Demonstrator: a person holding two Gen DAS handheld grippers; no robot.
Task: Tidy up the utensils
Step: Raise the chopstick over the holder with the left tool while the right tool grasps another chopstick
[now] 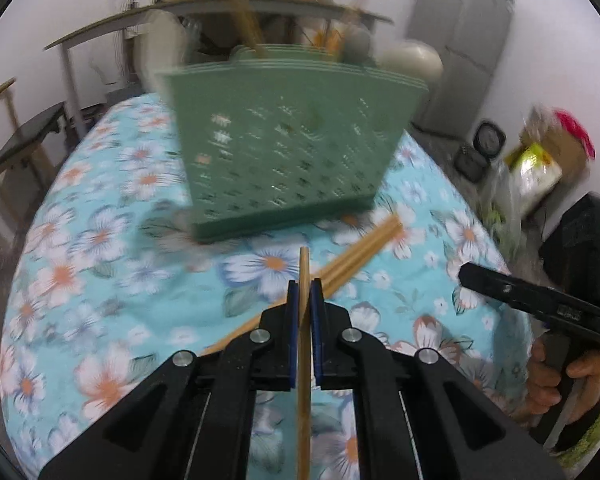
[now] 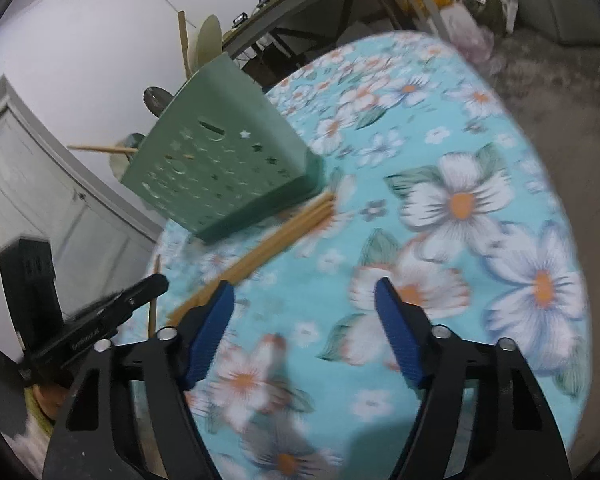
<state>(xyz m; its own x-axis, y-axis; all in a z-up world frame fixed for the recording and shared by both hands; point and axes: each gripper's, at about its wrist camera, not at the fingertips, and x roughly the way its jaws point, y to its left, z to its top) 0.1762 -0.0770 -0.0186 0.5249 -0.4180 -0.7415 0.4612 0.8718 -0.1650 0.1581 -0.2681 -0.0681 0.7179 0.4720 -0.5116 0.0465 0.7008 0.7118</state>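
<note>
Jaws of the left gripper [image 1: 304,286] are clamped on one wooden chopstick [image 1: 303,380]; more chopsticks [image 1: 364,254] lie on the flowered tablecloth [image 1: 100,240] just before the green utensil basket [image 1: 288,140] near its far edge; the right gripper [image 2: 305,300] jaws stand apart, nothing between.

Ahead of the fingers, counter [image 1: 80,240] draped in turquoise floral cloth [image 2: 480,140]. Beyond it, cluttered shelf [image 1: 204,6]. Far right of them, grey cabinet [image 1: 464,40], bags [image 1: 540,164] on floor. Far left, white door [image 2: 28,184].
</note>
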